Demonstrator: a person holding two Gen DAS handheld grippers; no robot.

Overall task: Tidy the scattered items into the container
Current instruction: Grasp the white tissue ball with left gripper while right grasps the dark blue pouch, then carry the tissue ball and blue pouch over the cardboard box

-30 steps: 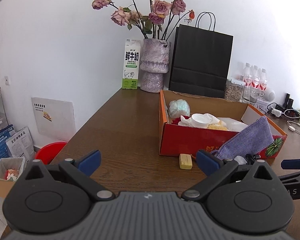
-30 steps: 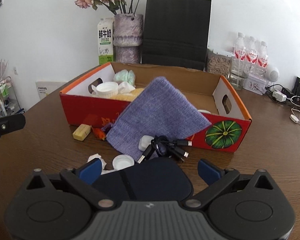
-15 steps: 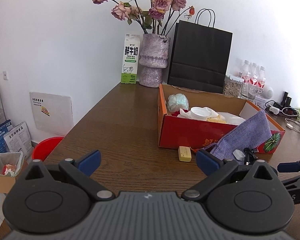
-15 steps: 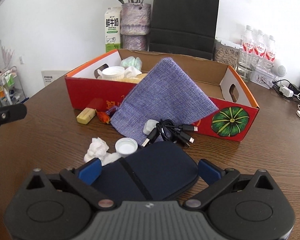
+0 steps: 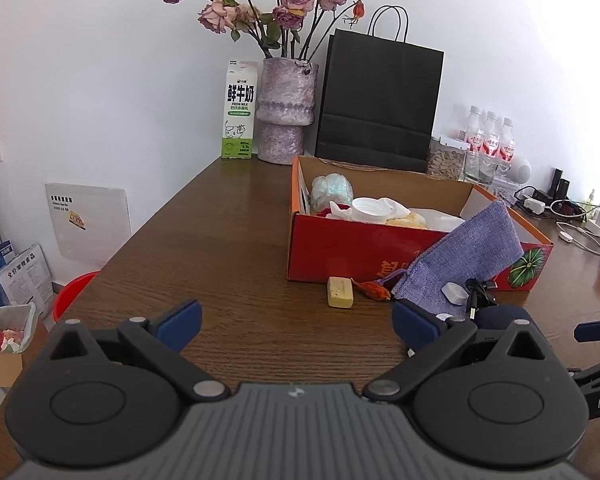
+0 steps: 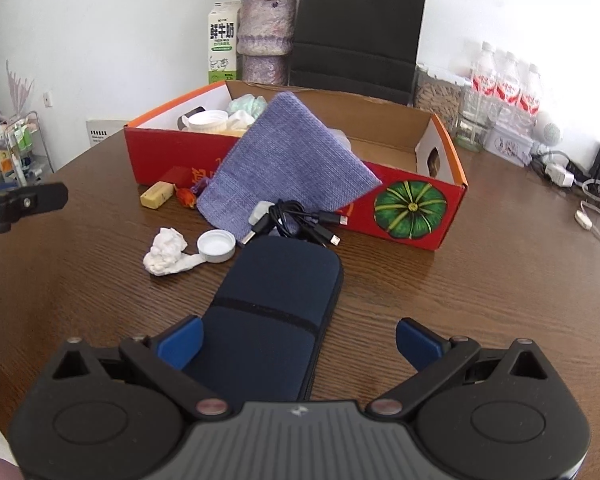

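Note:
A red cardboard box (image 6: 412, 204) (image 5: 340, 248) stands on the wooden table and holds several items. A purple cloth (image 6: 284, 168) (image 5: 472, 256) leans against its front wall. In front lie a black cable bundle (image 6: 300, 220), a navy pouch (image 6: 276, 304), a white cap (image 6: 217, 245), a white tissue wad (image 6: 165, 250), a yellow eraser (image 6: 156, 196) (image 5: 340, 292) and a red wrapper (image 5: 374, 290). My right gripper (image 6: 298, 344) is open, with the near end of the pouch between its fingers. My left gripper (image 5: 296, 320) is open and empty over bare table, left of the items.
At the back stand a milk carton (image 5: 239, 110), a vase of roses (image 5: 286, 112), a black paper bag (image 5: 380, 104), a jar and water bottles (image 6: 508, 84). Chargers and cables (image 5: 572, 220) lie at far right. A red bin (image 5: 74, 288) stands off the table's left edge.
Both grippers have pulled back and risen from the box. The pouch, cap and tissue now show fully in the right wrist view. Nothing was grasped.

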